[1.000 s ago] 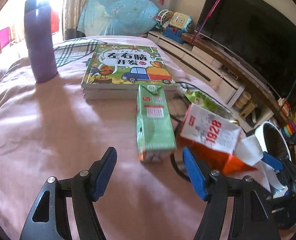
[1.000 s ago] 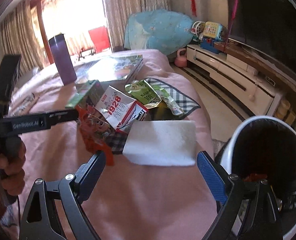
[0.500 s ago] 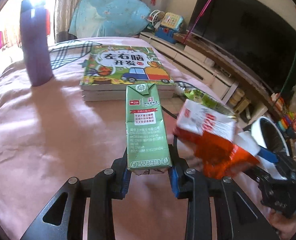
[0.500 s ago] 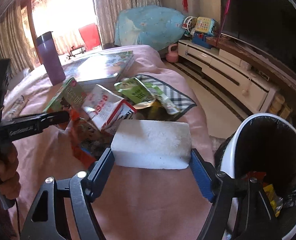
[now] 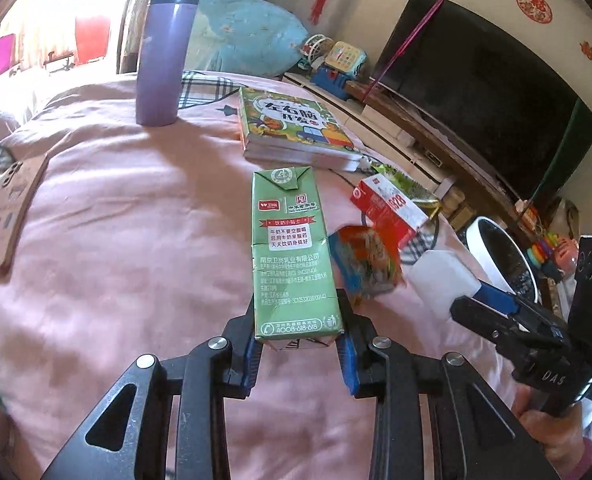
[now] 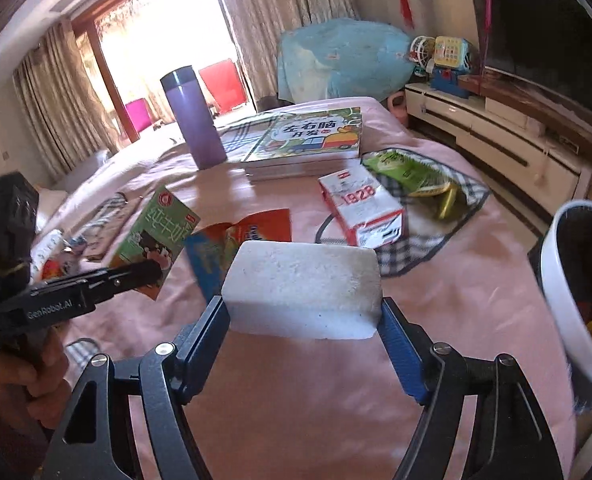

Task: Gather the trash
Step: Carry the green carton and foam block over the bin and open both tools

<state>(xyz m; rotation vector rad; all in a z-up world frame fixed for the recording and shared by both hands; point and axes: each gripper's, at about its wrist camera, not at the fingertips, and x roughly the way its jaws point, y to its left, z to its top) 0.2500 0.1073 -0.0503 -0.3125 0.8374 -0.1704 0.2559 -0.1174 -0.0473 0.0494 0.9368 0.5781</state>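
Observation:
My left gripper (image 5: pixel 299 346) is shut on a green milk carton (image 5: pixel 292 256) and holds it lifted above the pink bed; it also shows in the right wrist view (image 6: pixel 152 236). My right gripper (image 6: pixel 303 338) is shut on a white foam block (image 6: pixel 301 290), held above the bed; the block shows in the left wrist view (image 5: pixel 441 280). On the bed lie an orange snack wrapper (image 6: pixel 248 232), a red-and-white 1928 carton (image 6: pixel 359 204) and a green wrapper (image 6: pixel 407 170). A white trash bin (image 6: pixel 571 300) with a black liner stands right of the bed.
A purple flask (image 5: pixel 166 52) stands at the back of the bed beside a stack of children's books (image 5: pixel 292 128). A phone (image 5: pixel 8 208) lies at the left. A checked cloth (image 6: pixel 431 224) lies under the wrappers. A TV cabinet (image 6: pixel 507 140) runs along the right.
My left gripper closed on the green carton and lifted it. My right gripper closed on the white foam block and raised it. The orange wrapper now lies flatter on the bed.

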